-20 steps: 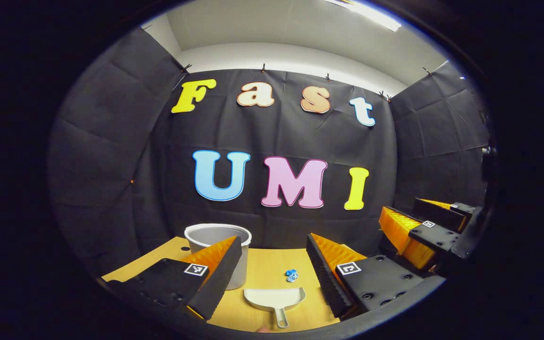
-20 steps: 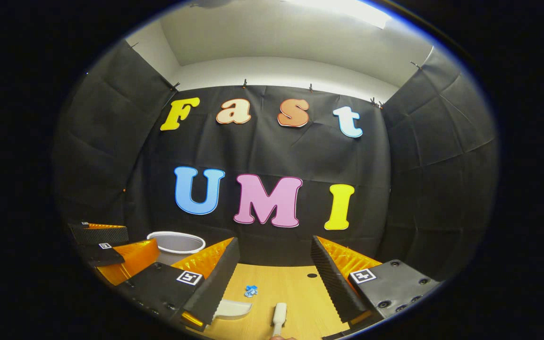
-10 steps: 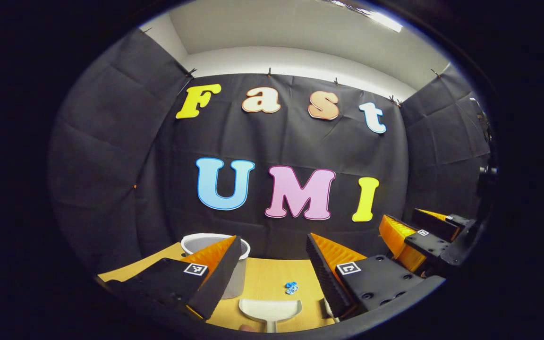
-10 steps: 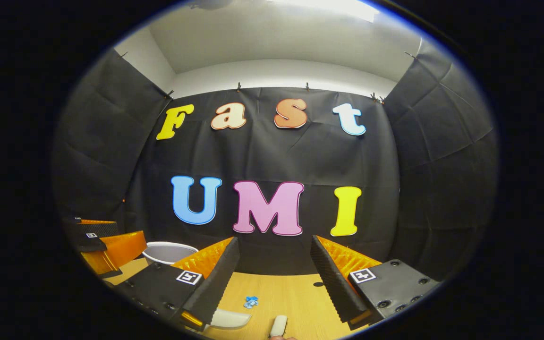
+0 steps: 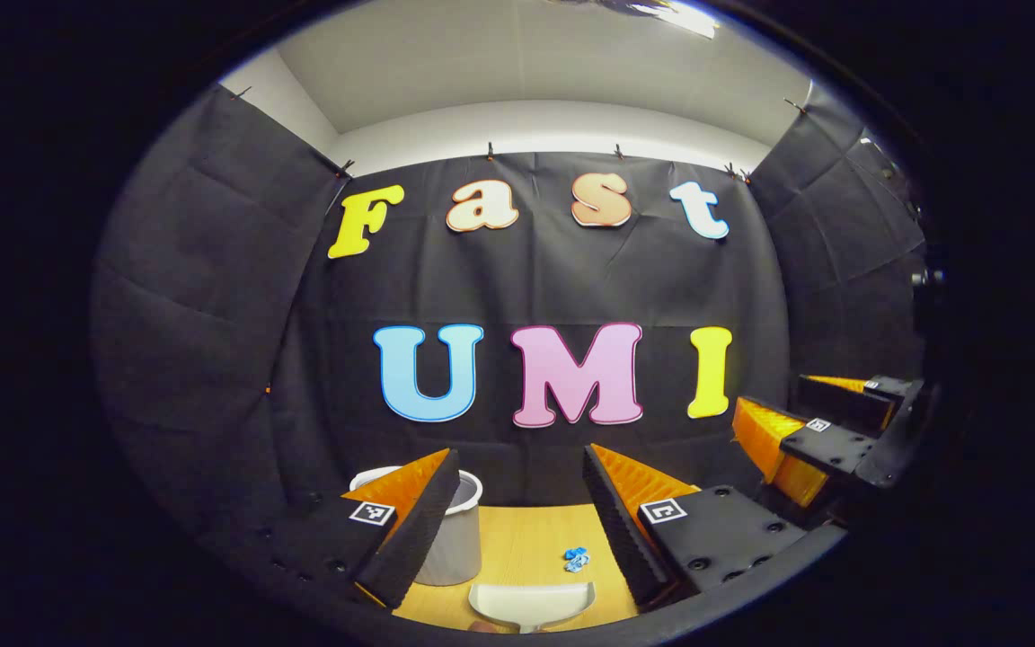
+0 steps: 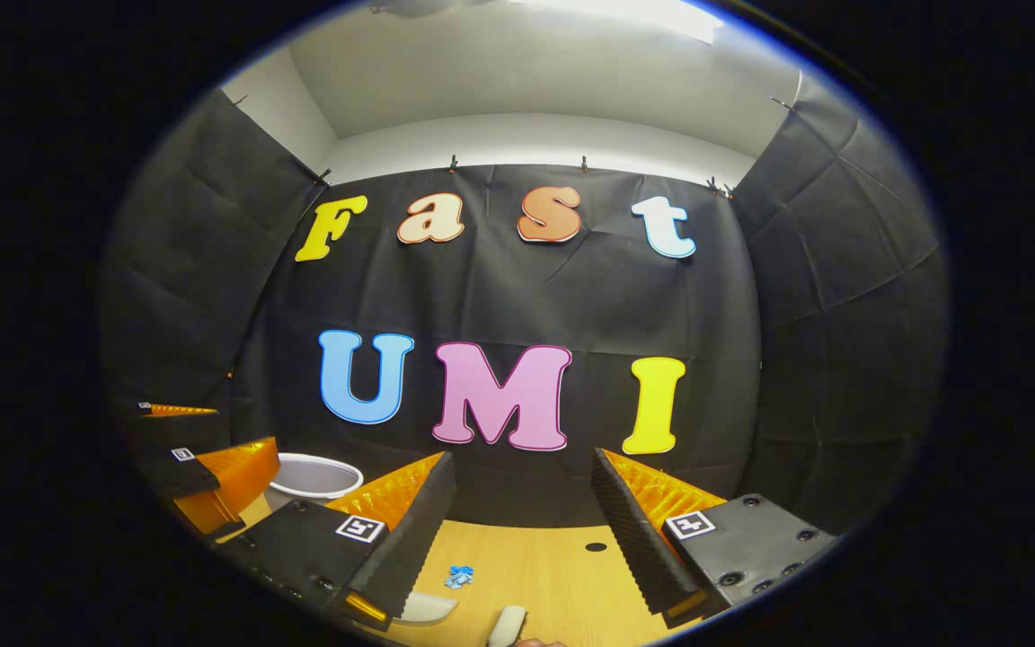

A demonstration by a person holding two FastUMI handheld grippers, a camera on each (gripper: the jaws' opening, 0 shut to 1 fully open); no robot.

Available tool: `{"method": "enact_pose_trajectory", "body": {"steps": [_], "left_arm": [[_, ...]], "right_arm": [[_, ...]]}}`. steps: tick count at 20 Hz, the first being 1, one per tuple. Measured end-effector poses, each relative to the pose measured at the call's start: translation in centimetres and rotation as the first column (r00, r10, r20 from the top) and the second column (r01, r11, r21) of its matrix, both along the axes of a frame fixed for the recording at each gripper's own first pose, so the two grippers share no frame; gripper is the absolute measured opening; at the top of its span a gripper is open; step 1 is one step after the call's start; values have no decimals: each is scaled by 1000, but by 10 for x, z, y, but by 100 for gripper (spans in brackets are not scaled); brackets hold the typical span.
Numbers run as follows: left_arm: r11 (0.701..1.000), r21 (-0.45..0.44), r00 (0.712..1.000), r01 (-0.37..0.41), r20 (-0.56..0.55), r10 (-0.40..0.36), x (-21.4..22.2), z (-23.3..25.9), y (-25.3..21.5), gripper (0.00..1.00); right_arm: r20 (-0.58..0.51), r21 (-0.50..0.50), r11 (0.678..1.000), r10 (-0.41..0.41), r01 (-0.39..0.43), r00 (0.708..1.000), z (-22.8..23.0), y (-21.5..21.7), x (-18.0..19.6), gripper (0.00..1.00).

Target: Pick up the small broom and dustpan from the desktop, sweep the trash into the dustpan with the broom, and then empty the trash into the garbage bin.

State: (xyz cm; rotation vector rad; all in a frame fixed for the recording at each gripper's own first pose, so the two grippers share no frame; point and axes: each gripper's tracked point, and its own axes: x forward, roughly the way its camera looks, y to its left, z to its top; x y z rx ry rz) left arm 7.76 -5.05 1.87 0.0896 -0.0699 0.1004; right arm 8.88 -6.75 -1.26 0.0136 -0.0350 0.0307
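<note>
Left gripper (image 5: pixel 517 530) fingers apart, nothing between, above table (image 5: pixel 526 530). Dustpan (image 5: pixel 531 604) on table just below finger gap; trash (image 5: pixel 576 559) beyond it, near right finger; bin (image 5: pixel 456 539) behind left finger. Right gripper (image 6: pixel 522 530) fingers apart, empty; broom (image 6: pixel 508 626) handle low between fingers.

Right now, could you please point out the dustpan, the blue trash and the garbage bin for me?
dustpan (image 5: pixel 531 600): left gripper view, its white scoop.
blue trash (image 5: pixel 576 560): left gripper view, middle of the crumpled scrap.
garbage bin (image 5: pixel 455 544): left gripper view, its grey side wall.
</note>
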Motion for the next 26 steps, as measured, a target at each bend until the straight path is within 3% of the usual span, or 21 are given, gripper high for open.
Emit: {"method": "enact_pose_trajectory", "body": {"steps": [6, 8, 10, 12, 18, 19, 20, 23, 26], "left_arm": [[994, -28, 994, 105, -7, -105, -14, 6, -7, 81], [995, -49, 994, 88, -66, -91, -24, -9, 1, 81], [985, -106, 986, 133, -85, -142, -40, -17, -4, 81], [987, -99, 986, 130, -88, -138, -51, -18, 11, 81], [981, -131, 983, 146, -91, -159, -74, -26, 28, 81], [979, -132, 981, 155, -96, -169, -75, -28, 27, 81], [979, -129, 981, 156, -94, -169, -76, -26, 29, 81], [981, -149, 983, 125, -113, -142, -62, -29, 42, 81], [973, -191, 967, 131, -190, -167, -39, -50, 37, 81]], "right_arm": [[-11, -26, 998, -50, 50, 999, 3, 1, -16, 92], [-4, -28, 998, -60, 60, 998, 9, 11, -25, 92], [4, -47, 996, -82, 82, 997, 14, 18, -34, 92], [-6, -62, 994, -96, 96, 995, 15, 28, -45, 97], [5, -105, 989, -109, 108, 994, 31, 50, -74, 97], [18, -113, 987, -109, 111, 994, 34, 50, -75, 92], [26, -115, 988, -105, 108, 994, 34, 53, -75, 98], [7, -122, 989, -88, 88, 996, 25, 60, -65, 96], [39, -115, 989, -87, 91, 995, 36, 54, -51, 96]]}}
